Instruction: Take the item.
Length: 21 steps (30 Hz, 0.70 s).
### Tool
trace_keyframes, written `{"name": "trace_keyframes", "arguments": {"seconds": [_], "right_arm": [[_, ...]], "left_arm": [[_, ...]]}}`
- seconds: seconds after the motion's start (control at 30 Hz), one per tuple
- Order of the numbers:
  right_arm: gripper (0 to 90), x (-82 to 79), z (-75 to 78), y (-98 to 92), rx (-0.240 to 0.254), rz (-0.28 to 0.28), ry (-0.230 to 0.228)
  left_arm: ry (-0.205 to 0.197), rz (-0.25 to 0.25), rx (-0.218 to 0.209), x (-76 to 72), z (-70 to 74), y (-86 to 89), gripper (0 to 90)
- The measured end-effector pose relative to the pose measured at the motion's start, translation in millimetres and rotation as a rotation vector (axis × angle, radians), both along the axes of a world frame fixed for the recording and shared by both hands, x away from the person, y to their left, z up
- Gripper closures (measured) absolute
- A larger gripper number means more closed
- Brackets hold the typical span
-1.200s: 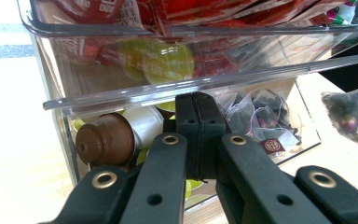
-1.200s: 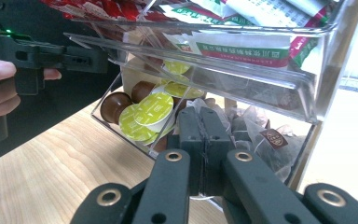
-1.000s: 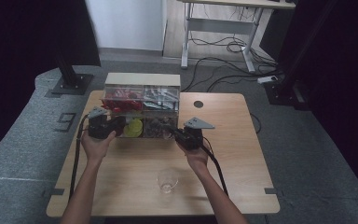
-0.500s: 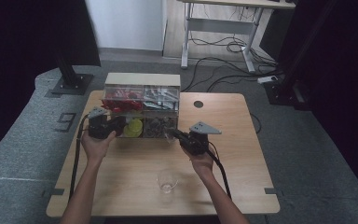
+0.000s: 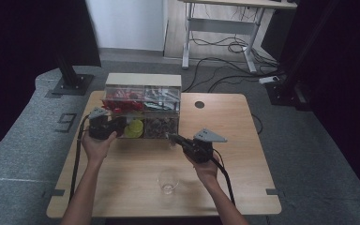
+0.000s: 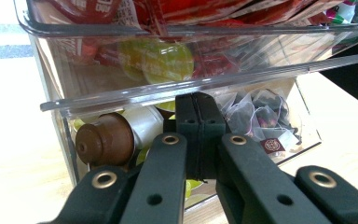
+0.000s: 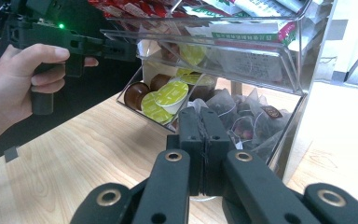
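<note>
Two grippers are held at the clear organizer [image 5: 143,110], which serves as the landmark here. The left gripper [image 5: 118,125] is set against its lower left drawer, jaws pressed flat together with nothing between them; the same closed pads [image 6: 200,135] are seen right at the drawer's lip. The right gripper [image 5: 172,138] is kept just in front of the organizer's lower right bin, jaws likewise shut and empty. Tea bags [image 7: 242,123] are piled in that bin; coffee capsules [image 7: 161,98] lie in the tilted-open drawer beside it. A glass cup [image 5: 168,183] stands well in front of the organizer.

The tea bags are judged light, soft and crushable (mesh sachets with string and tag), so a gentle pinch at a top corner or the tag is advised. The capsules are judged light but rigid and rounded, likely slippery; the rim offers the surest hold.

Compared with a second earlier, the right gripper is seen farther out from the organizer's front, while the left is unchanged.
</note>
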State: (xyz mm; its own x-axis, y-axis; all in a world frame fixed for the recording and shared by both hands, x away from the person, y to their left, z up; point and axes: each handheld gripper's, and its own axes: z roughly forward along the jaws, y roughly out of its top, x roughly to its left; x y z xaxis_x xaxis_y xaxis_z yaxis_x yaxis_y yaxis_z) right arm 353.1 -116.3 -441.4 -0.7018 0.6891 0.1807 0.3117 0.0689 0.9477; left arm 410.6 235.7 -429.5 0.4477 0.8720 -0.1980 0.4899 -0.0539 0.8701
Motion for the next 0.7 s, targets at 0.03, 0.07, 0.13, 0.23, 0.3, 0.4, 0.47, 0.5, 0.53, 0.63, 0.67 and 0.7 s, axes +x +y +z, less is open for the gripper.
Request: {"name": "trace_keyframes", "arguments": {"seconds": [0.03,0.07,0.13,0.23,0.3,0.4,0.47,0.5,0.53,0.63,0.67,0.7], "right_arm": [[88.2,-1.3,-0.3,-0.5,0.002,0.001,0.0],[88.2,-2.9,-0.8,-1.2,0.002,0.004,-0.002],[88.2,-5.8,-1.3,-1.4,0.006,0.006,-0.001],[88.2,-10.2,-2.0,-1.5,0.007,0.013,-0.006],[88.2,-14.1,-2.5,-1.6,0.012,0.018,-0.011],[88.2,-18.6,-3.8,-2.3,0.014,0.022,-0.015],[88.2,-20.9,-5.2,-3.0,0.017,0.026,-0.011],[88.2,-24.0,-6.8,-3.5,0.018,0.027,-0.008],[88.2,-24.0,-6.8,-3.5,0.018,0.027,-0.008],[88.2,-28.5,-8.7,-4.2,0.02,0.031,-0.007],[88.2,-32.3,-9.3,-5.2,0.026,0.034,-0.008],[88.2,-32.3,-9.3,-5.2,0.026,0.034,-0.008]], "left_arm": [[0.0,0.0,0.0,0.0,0.0,-0.1,90.0],[0.0,0.0,0.0,0.0,-0.1,-0.2,90.0],[0.0,0.0,0.001,0.0,-0.1,-0.3,90.0],[-0.001,0.0,0.002,0.0,-0.1,-0.3,90.0],[-0.001,0.0,0.002,0.0,-0.1,-0.3,90.0],[0.0,0.001,0.003,-0.2,-0.1,-0.5,90.0],[0.0,0.001,0.003,-0.3,0.0,-0.6,90.0],[0.0,0.001,0.003,-0.4,0.0,-0.6,90.0],[0.0,0.001,0.003,-0.4,0.0,-0.6,90.0],[-0.001,0.001,0.003,-0.3,-0.1,-0.6,90.0],[0.0,0.0,0.004,-0.3,-0.1,-0.7,90.0],[0.0,0.0,0.004,-0.2,-0.2,-0.7,90.0]]}}
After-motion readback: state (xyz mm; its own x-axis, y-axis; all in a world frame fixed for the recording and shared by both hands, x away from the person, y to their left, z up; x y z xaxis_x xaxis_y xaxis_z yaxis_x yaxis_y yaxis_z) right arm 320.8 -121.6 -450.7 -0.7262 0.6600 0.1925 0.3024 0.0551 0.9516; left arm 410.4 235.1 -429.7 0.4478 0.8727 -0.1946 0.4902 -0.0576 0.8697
